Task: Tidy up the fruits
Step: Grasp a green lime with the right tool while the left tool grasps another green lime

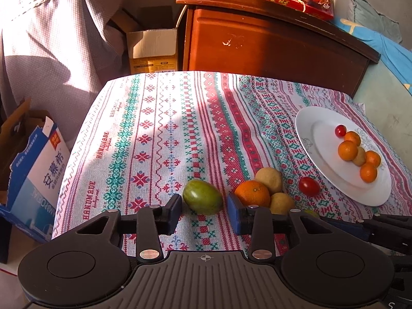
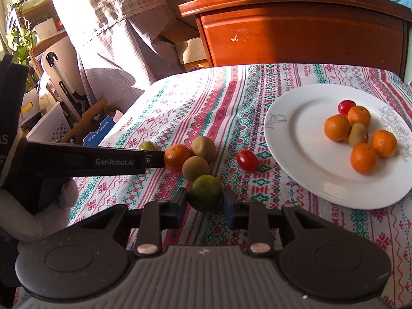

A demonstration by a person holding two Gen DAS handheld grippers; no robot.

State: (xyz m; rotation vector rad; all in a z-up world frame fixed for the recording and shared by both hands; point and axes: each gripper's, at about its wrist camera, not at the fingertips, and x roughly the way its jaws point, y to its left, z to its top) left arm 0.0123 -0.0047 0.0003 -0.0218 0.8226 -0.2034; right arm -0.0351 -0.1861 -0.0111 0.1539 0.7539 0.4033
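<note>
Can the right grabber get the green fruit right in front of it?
Probably yes. The right gripper is open, with the green fruit between its fingertips; nothing blocks it, though a kiwi sits close behind.

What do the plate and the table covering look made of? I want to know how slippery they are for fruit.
The plate looks like glazed white ceramic: glossy, with a printed line drawing. The tablecloth looks like woven cotton: matte, visible weave, cross-stitch-style bands.

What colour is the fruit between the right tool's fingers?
Green with an orange tinge, best seen in the right wrist view.
</note>
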